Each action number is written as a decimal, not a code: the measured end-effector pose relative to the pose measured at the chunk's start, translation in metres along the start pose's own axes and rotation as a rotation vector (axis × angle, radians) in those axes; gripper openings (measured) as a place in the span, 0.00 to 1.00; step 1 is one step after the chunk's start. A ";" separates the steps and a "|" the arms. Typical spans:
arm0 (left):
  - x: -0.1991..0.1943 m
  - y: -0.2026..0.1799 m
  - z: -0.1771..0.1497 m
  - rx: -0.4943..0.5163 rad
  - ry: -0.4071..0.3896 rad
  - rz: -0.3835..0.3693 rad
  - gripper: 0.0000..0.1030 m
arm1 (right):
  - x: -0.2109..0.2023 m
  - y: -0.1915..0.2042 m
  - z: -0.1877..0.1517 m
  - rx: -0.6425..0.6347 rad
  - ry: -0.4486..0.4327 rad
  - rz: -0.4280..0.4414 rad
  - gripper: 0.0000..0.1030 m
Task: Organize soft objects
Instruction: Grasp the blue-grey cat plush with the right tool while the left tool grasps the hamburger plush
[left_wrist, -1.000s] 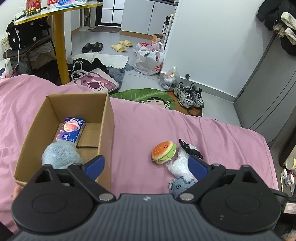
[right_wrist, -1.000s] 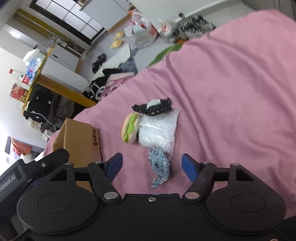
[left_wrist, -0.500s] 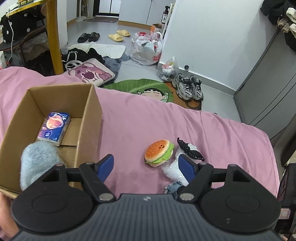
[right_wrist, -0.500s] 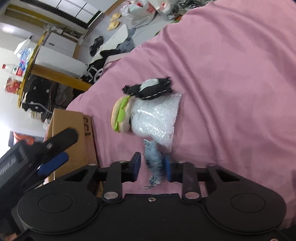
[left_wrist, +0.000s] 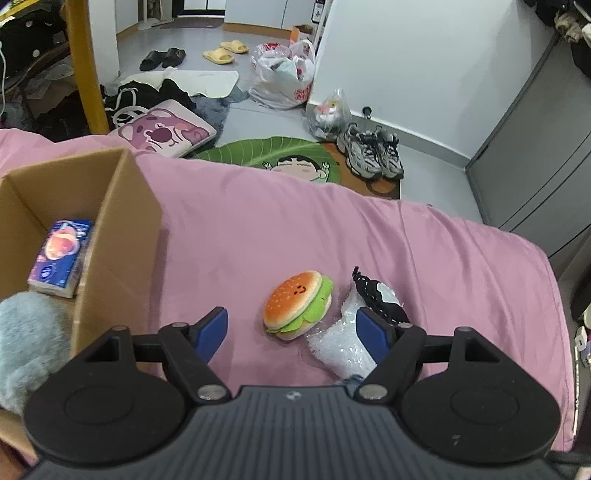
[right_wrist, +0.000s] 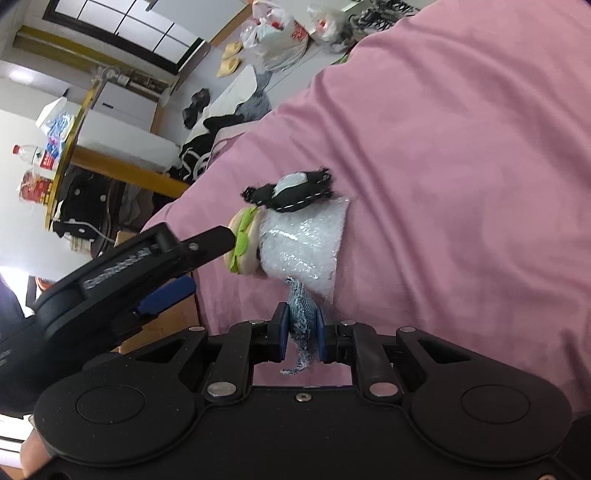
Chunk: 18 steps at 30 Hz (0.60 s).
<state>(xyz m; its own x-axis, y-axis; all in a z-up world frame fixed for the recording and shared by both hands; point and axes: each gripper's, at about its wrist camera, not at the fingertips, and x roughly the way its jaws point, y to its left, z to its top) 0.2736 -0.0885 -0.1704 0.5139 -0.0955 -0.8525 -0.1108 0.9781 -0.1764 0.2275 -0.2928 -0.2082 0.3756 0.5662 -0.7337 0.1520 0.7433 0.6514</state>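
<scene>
A burger plush (left_wrist: 297, 304) lies on the pink bedcover (left_wrist: 258, 229), beside a bubble-wrap bag (left_wrist: 338, 349) and a black-and-white plush (left_wrist: 376, 295). My left gripper (left_wrist: 293, 330) is open just above the bed, one finger on each side of the burger without touching it. In the right wrist view, my right gripper (right_wrist: 300, 317) is shut on a small blue-grey fabric toy (right_wrist: 301, 306) at the near edge of the bubble-wrap bag (right_wrist: 303, 247). The left gripper (right_wrist: 210, 258) shows there too, next to the burger plush (right_wrist: 242, 245). The black-and-white plush (right_wrist: 291, 192) lies on the bag's far end.
An open cardboard box (left_wrist: 122, 221) stands on the bed at the left, holding a tissue pack (left_wrist: 61, 256) and a fluffy grey-blue plush (left_wrist: 26, 343). Past the bed's far edge lie sneakers (left_wrist: 371, 151), plastic bags (left_wrist: 284, 77) and a cushion (left_wrist: 166, 129). A grey cabinet (left_wrist: 535, 166) stands at the right.
My left gripper moved right and down from over the box to the burger, and its jaws narrowed. The right gripper closed on the blue-grey fabric toy.
</scene>
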 end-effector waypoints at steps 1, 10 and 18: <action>0.004 -0.001 0.000 0.002 0.005 0.001 0.73 | 0.001 -0.002 0.001 0.008 -0.001 -0.001 0.15; 0.035 0.002 -0.001 -0.014 0.041 0.010 0.69 | 0.016 -0.009 0.010 0.055 0.009 -0.008 0.15; 0.041 0.007 0.001 -0.048 0.057 -0.044 0.31 | 0.014 -0.011 0.008 0.064 -0.002 0.003 0.15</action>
<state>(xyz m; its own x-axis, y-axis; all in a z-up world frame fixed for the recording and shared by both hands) 0.2949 -0.0857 -0.2058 0.4702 -0.1498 -0.8698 -0.1302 0.9629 -0.2362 0.2382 -0.2957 -0.2242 0.3777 0.5680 -0.7312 0.2093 0.7169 0.6650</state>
